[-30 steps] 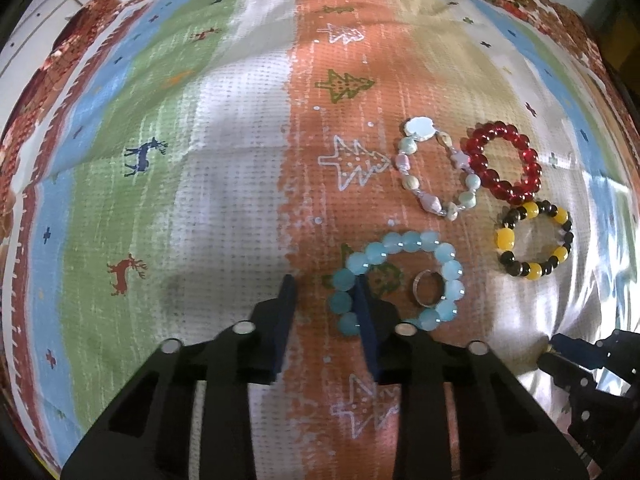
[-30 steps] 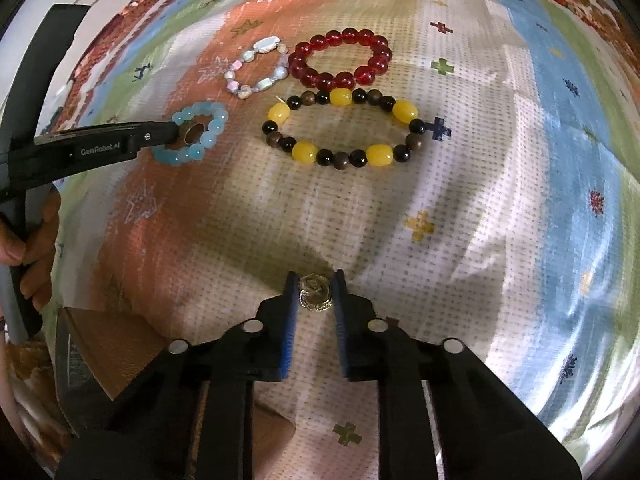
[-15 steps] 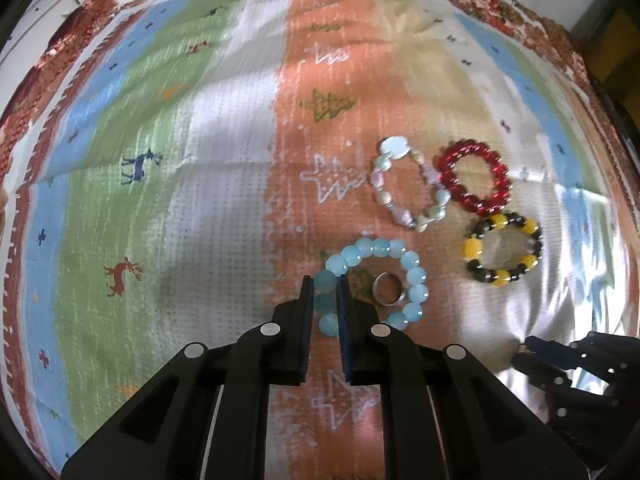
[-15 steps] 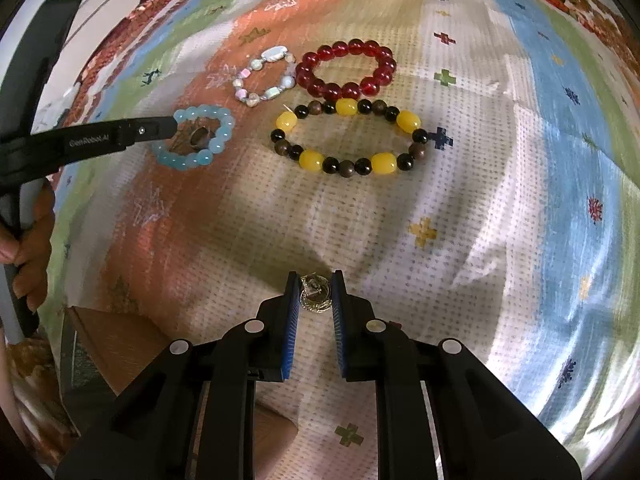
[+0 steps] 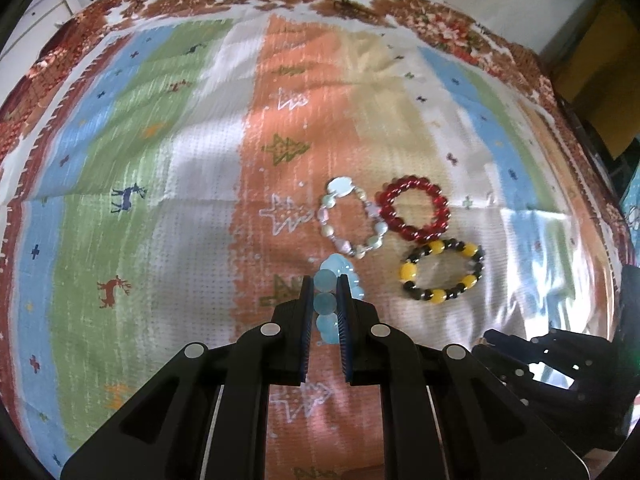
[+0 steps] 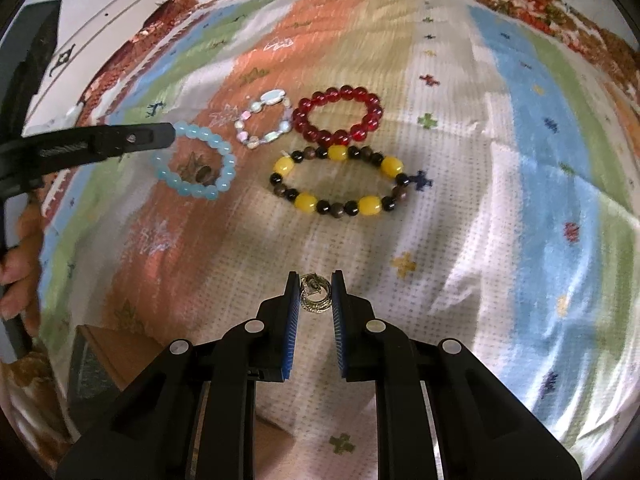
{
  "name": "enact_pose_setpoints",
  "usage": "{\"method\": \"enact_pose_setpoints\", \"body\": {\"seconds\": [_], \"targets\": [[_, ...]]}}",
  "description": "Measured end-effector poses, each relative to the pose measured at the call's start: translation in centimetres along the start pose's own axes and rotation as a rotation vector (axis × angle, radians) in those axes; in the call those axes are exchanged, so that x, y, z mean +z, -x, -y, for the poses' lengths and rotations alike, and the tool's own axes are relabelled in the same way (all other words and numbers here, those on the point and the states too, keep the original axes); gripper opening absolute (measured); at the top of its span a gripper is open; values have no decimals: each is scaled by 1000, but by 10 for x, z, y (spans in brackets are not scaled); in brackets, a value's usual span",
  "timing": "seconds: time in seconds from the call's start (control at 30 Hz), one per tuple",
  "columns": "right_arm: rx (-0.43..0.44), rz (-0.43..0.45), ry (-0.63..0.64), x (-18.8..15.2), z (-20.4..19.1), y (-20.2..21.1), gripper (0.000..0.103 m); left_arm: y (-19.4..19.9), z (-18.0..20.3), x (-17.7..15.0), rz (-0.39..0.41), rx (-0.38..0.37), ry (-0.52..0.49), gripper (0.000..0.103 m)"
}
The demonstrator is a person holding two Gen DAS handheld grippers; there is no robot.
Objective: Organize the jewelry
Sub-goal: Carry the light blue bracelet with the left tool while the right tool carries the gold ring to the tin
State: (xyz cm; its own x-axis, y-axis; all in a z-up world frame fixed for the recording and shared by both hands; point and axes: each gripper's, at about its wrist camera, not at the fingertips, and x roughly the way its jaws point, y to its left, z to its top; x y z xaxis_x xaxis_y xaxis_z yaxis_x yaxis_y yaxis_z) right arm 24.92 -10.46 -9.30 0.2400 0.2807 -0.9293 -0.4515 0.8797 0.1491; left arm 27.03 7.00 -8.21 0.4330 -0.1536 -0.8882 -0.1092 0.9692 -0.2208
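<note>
The left gripper [image 5: 325,304] is clamped on the pale blue translucent bead bracelet [image 6: 195,162], pinching a few beads at the loop's near side while the rest hangs free ahead of the fingers. The right gripper [image 6: 316,292] is closed on a small silver-coloured metal ring [image 6: 316,293] with a raised ornament, held between its blue-padded fingers above the striped woven cloth [image 5: 200,168] printed with trees and reindeer.

I take the black-and-yellow bead bracelet [image 6: 340,182] as the landmark. The blue bracelet is to its left in the right wrist view, with a second small brownish ring [image 6: 202,174] lying on the cloth inside the loop. Beyond the landmark lies the dark red glass-bead bracelet [image 6: 338,114], touching or nearly touching it; left of that one is the pastel mixed-bead bracelet [image 6: 262,124]. The held ring is on the near side of the landmark, well apart from it.

To do this step well, I judge the lift should go straight up and slowly, so the dangling loop does not drag the inner ring or swing into the pastel bracelet. The grip on round, slick beads looks slip-prone; firm pressure seems wise.

As for containers, only a brown box-like corner [image 6: 108,364] shows, at the near left of the landmark; its contents cannot be told.
</note>
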Motion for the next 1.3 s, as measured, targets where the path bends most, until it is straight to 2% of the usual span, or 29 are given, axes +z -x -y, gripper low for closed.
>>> {"method": "enact_pose_setpoints", "body": {"seconds": [0.3,0.57,0.7,0.97,1.13,1.3], "targets": [[12,85,2,2,2,16,16,20,10,-1,62,-32,-7,11],[-14,182,38,-2,-8,36,16,44,19,-11,103,-55,-22,11],[-9,197,46,-6,-10,46,16,56,21,-18,114,-86,-13,11],[-26,249,68,-24,-20,70,16,91,27,-38,174,-99,-26,11],[-11,323,92,-37,-34,95,16,112,33,-50,214,-114,-41,11],[-5,353,98,-48,-40,106,16,125,40,-67,243,-115,-75,11]]}}
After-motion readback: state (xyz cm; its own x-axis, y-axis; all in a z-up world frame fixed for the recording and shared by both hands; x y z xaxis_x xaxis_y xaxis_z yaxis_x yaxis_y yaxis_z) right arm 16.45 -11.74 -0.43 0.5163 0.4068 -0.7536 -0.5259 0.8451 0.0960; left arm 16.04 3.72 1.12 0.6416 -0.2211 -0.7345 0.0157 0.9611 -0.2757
